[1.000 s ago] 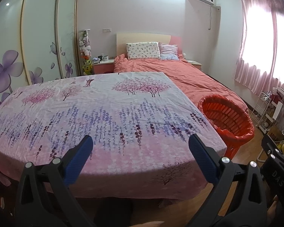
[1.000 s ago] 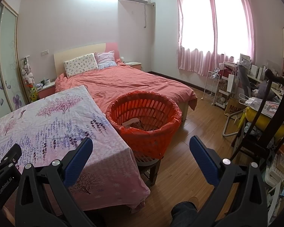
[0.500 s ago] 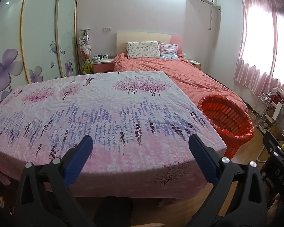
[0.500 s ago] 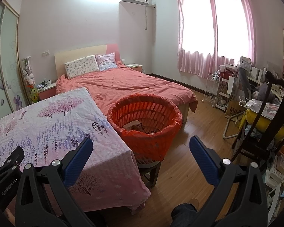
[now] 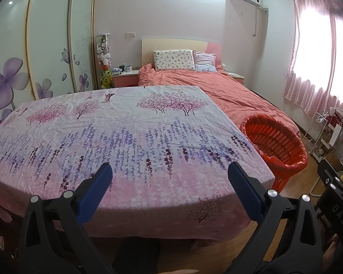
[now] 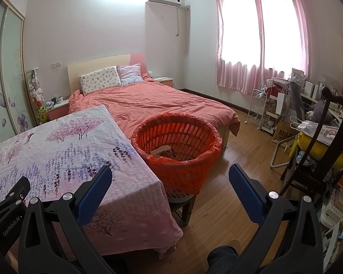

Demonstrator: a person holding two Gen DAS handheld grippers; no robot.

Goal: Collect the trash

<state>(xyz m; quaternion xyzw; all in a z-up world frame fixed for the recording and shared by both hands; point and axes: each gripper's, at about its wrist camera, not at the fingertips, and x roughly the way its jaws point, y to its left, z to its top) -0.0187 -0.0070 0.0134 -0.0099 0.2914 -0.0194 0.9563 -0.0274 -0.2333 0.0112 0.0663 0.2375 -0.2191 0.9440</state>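
A red slatted basket lined with a red bag stands on a small stool beside the table; it also shows in the left wrist view. Some paper trash lies inside it. My left gripper is open and empty, held above the near edge of the table with the floral cloth. My right gripper is open and empty, held in front of the basket and a little short of it. No loose trash shows on the cloth.
A bed with a salmon cover lies behind the table and basket. A dark wooden chair with a yellow cushion, a white trolley and cluttered shelves stand at the right. A wardrobe fills the left wall. Wooden floor runs between.
Both grippers have drifted slightly back and up, so the table and basket sit a little lower in view. Both stay open and empty.
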